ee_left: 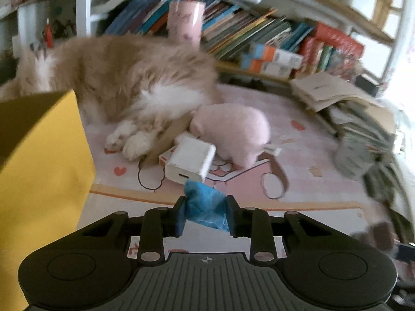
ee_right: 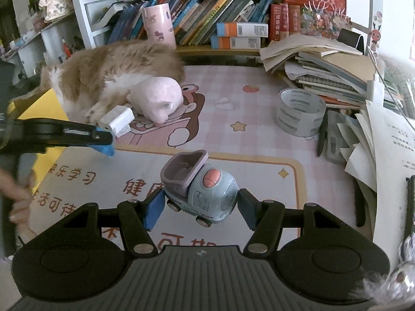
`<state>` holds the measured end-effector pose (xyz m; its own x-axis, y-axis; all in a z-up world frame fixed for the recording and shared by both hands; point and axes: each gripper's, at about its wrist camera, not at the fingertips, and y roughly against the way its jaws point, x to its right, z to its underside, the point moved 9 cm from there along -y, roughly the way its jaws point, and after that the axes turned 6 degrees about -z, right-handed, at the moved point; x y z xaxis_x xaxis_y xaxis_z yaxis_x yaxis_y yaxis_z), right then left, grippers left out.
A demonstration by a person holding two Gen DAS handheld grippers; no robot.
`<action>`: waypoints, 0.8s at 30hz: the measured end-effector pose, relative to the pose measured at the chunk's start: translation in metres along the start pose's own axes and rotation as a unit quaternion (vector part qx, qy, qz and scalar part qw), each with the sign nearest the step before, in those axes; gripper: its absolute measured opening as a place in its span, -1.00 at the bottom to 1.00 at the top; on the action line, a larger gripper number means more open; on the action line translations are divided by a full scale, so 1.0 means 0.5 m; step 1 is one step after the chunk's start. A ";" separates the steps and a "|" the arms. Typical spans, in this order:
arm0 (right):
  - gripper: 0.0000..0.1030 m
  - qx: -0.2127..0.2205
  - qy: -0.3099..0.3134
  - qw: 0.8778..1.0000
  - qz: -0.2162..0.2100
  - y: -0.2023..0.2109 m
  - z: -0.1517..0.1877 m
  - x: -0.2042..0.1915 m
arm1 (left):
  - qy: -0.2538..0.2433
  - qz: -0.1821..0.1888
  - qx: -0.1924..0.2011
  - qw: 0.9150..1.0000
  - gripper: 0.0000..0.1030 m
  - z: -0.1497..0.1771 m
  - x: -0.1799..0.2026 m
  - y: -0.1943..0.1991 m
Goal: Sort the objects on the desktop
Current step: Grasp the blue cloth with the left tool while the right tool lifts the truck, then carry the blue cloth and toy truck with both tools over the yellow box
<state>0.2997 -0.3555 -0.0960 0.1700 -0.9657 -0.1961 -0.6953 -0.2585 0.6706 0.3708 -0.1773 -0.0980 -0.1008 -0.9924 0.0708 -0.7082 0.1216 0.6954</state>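
Note:
My left gripper (ee_left: 206, 213) is shut on a crumpled blue wrapper (ee_left: 205, 206) and holds it just in front of a white charger block (ee_left: 190, 162); it also shows in the right wrist view (ee_right: 103, 140) above the desk mat. My right gripper (ee_right: 201, 208) is open, its blue pads on either side of a grey-blue toy truck (ee_right: 199, 190) with a purple hopper; the pads stand slightly apart from the toy. A pink plush toy (ee_right: 158, 97) lies beside the charger (ee_right: 118, 120). A roll of clear tape (ee_right: 301, 112) stands to the right.
An orange and white cat (ee_right: 111, 70) lies at the back left, paws by the charger. A yellow box (ee_left: 33, 171) stands at the left. Piles of books and papers (ee_right: 334, 72) crowd the right. A pink cup (ee_right: 158, 24) and bookshelf are behind.

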 end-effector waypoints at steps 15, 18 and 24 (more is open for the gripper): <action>0.14 0.022 0.021 1.000 -0.001 0.070 0.017 -0.089 | -0.023 0.048 0.065 0.996 -0.44 0.024 -0.023 0.217; 0.14 0.028 0.016 0.999 -0.003 0.091 0.025 -0.121 | -0.024 0.054 0.076 0.995 -0.44 0.037 -0.039 0.259; 0.14 0.029 0.019 0.999 -0.014 0.130 0.051 -0.195 | -0.020 0.056 0.083 0.995 -0.44 0.073 -0.095 0.329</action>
<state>0.2201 -0.2778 -0.0517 0.2150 -0.9586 -0.1866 -0.7287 -0.2847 0.6228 0.2337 -0.1095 -0.0132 -0.2104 -0.9714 0.1099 -0.7960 0.2355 0.5576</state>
